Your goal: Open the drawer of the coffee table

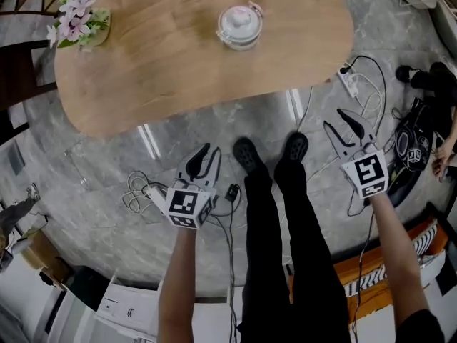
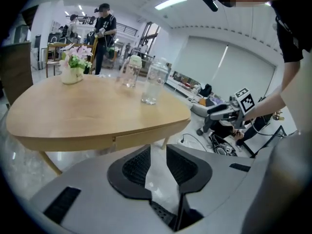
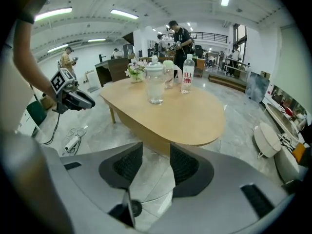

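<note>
The coffee table [image 1: 178,56] has an oval wooden top and stands just ahead of me on the marble floor. In the left gripper view its drawer front [image 2: 136,136] sits flush in the table's edge band, shut. My left gripper [image 1: 208,154] hangs low before the table's near edge, its jaws a little apart with nothing between them [image 2: 158,147]. My right gripper [image 1: 335,120] is further right, beside the table's right end, open and empty [image 3: 156,147]. Neither touches the table.
On the table stand a flower pot [image 1: 78,20], a lidded glass jar [image 1: 239,26] and a water bottle [image 3: 186,74]. Cables and power strips [image 1: 153,191] lie on the floor by my shoes [image 1: 246,152]. Bags [image 1: 414,141] sit at the right. People stand in the background.
</note>
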Available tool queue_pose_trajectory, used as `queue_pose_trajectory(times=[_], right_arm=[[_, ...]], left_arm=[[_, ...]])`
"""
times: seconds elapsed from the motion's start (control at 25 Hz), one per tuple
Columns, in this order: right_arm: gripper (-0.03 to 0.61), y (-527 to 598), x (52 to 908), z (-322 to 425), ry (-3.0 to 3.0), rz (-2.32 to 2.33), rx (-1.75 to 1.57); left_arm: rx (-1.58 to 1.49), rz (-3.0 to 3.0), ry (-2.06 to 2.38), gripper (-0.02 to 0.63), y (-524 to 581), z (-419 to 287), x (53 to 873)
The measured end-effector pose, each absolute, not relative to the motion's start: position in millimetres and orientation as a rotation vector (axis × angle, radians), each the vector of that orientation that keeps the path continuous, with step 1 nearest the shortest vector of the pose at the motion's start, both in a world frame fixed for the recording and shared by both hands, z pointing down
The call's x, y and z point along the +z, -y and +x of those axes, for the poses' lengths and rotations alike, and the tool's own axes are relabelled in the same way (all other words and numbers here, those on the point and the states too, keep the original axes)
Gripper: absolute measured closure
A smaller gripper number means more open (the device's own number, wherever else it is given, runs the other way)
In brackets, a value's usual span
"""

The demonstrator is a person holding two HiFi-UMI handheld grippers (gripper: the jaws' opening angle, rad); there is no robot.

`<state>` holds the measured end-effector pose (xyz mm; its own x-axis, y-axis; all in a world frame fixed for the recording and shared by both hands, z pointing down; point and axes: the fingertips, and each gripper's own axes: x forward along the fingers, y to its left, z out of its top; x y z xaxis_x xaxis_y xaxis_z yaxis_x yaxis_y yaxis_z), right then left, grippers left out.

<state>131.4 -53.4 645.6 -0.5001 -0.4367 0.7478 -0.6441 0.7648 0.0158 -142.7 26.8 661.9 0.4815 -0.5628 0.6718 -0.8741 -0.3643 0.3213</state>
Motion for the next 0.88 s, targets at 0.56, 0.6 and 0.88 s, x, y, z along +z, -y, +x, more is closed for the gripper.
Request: queue_pose_trajectory(times=[0.56, 0.6, 0.88], right_arm=[[0.319, 106.3, 750.5, 156.8, 1.947, 0.731, 0.236], [0.318, 111.5, 754.7, 157.1, 1.942, 0.741, 0.227], [0.316, 131.8, 773.2, 153.3, 1.949, 0.790, 0.243]], left_arm=[[0.718, 1.986, 1.202, 0.337, 1.4, -163.5, 739.3], [0.717, 1.978, 1.222, 0.323, 6.3, -166.9, 743.3], [0.689, 1.903, 1.411, 0.256, 40.0, -197.4, 764.3]])
